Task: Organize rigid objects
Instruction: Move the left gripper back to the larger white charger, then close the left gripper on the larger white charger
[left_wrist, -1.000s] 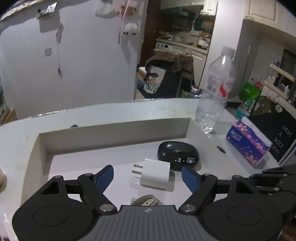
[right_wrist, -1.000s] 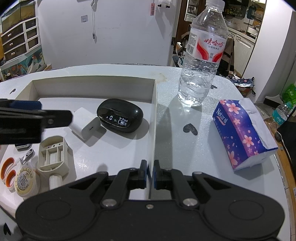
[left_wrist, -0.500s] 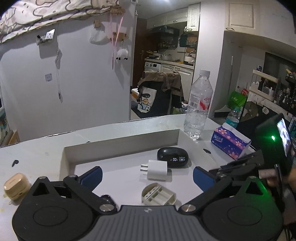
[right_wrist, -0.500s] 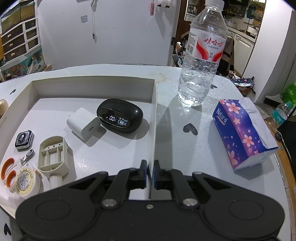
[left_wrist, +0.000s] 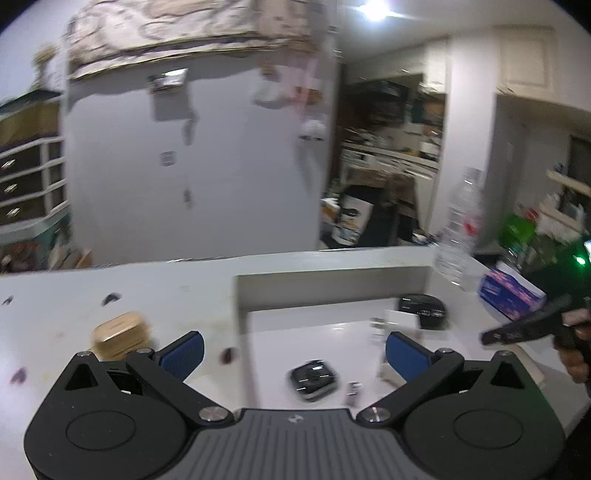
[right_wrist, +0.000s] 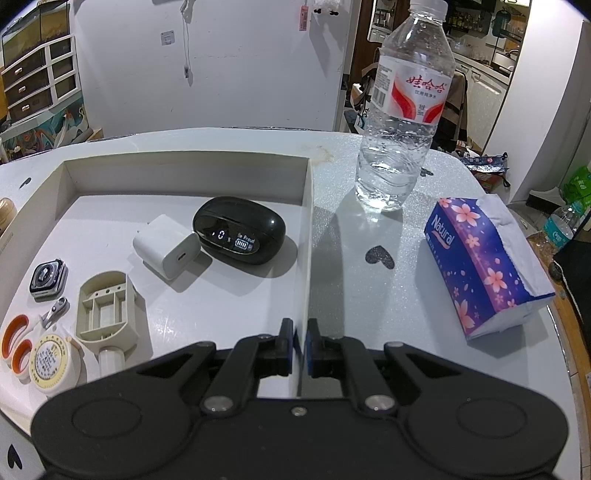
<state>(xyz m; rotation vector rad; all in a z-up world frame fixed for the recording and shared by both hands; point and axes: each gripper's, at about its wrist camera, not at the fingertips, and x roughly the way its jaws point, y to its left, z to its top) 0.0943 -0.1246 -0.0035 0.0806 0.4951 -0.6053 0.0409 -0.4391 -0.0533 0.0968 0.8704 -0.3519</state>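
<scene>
Our right gripper (right_wrist: 301, 345) is pinched tight on the thin right wall of the white tray (right_wrist: 306, 236). Our left gripper (left_wrist: 293, 349) is spread wide with nothing between its blue pads (left_wrist: 183, 347).

Inside the tray, at the near left, we see two orange rings (right_wrist: 16, 345) and a round tape roll (right_wrist: 51, 363). Just past them lie a small metal clip (right_wrist: 55, 308), a beige plastic frame (right_wrist: 105, 308) and a watch face (right_wrist: 48, 277). Farther in, a white charger (right_wrist: 166, 246) sits touching a black earbud case (right_wrist: 239, 229).

Left of the tray, out on the table (left_wrist: 177, 291), sits a tan case (left_wrist: 120, 334).

Right of the tray is a purple tissue pack (right_wrist: 484, 266). A water bottle (right_wrist: 404, 110) stands upright, farther back.
</scene>
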